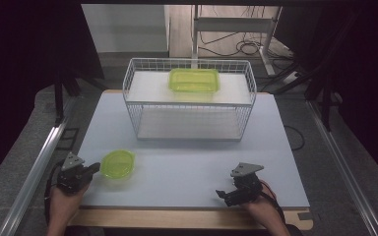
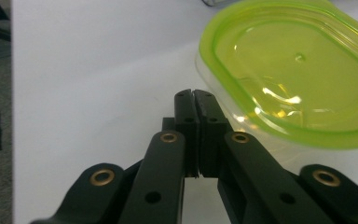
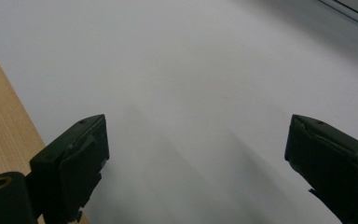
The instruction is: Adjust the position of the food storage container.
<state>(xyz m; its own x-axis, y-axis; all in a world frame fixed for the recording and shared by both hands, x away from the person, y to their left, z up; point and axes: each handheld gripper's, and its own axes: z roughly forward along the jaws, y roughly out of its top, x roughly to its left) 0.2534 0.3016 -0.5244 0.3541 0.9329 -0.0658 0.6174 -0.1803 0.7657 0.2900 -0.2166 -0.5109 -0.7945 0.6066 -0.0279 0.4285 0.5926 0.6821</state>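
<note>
The left claw [image 2: 194, 100] is matte black: two flat jaws with small holes near the tips, on angled link arms pinned with brass-ringed rivets. A grey three-cornered plate [image 1: 72, 161] sits on its body, and a black cable trails by the wrist. The right claw [image 1: 225, 195] is black too, with its own grey plate and red and black cables.
</note>
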